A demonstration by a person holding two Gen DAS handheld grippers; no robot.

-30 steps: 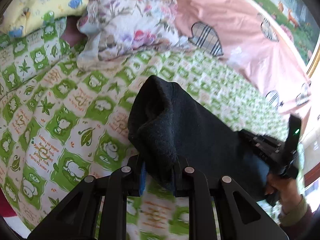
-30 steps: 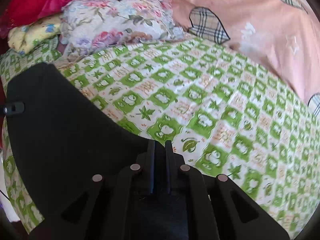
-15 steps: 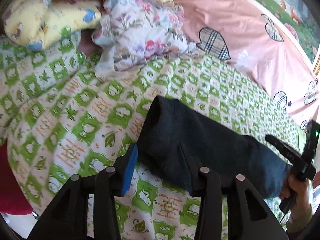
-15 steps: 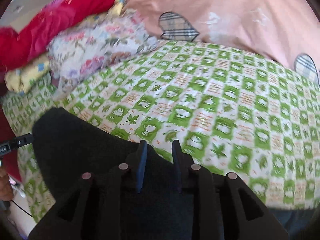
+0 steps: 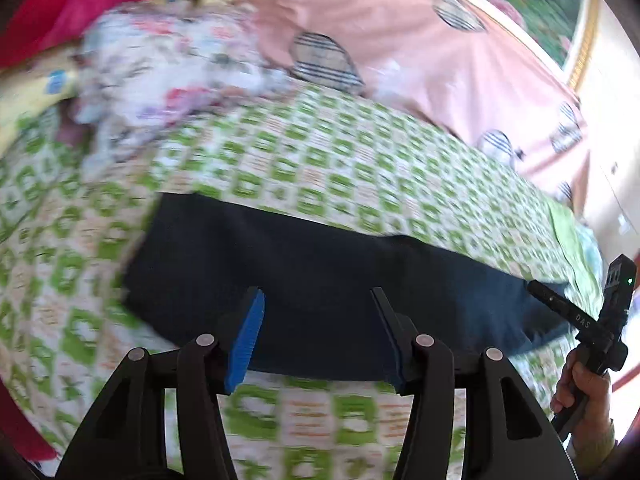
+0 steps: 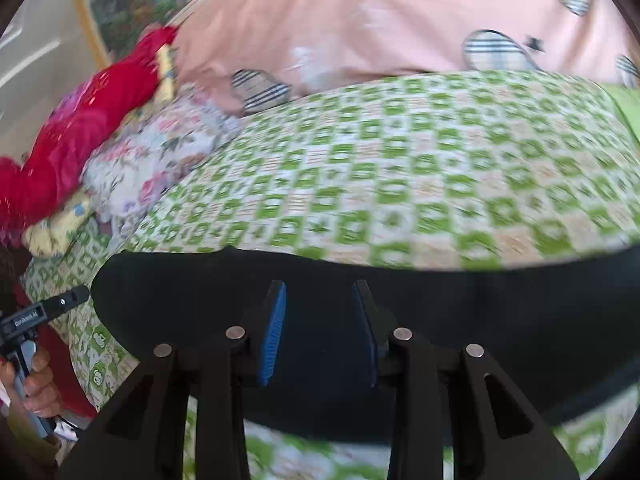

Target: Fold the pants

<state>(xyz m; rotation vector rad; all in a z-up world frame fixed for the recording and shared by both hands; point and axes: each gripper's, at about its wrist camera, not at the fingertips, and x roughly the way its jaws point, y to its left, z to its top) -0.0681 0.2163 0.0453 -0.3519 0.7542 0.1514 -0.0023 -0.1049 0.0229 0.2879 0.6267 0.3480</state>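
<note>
Left wrist: pants [image 5: 320,280] flat on bed [image 5: 360,168] as a long dark band, apparently folded lengthwise; crosswise folds probably left. Left gripper [image 5: 318,332] jaws apart, empty, over near edge. Right wrist: right gripper [image 6: 318,328] likewise apart over pants; pink quilt [image 6: 380,20] far, floral bundle [image 6: 160,148] far left.

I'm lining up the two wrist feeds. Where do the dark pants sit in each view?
Left wrist: the dark pants lie as a band across the lower middle, behind the open left claw.
Right wrist: the dark pants span the lower frame, behind the open right claw.
Shared landmark: the floral bundle, upper left in both.
</note>
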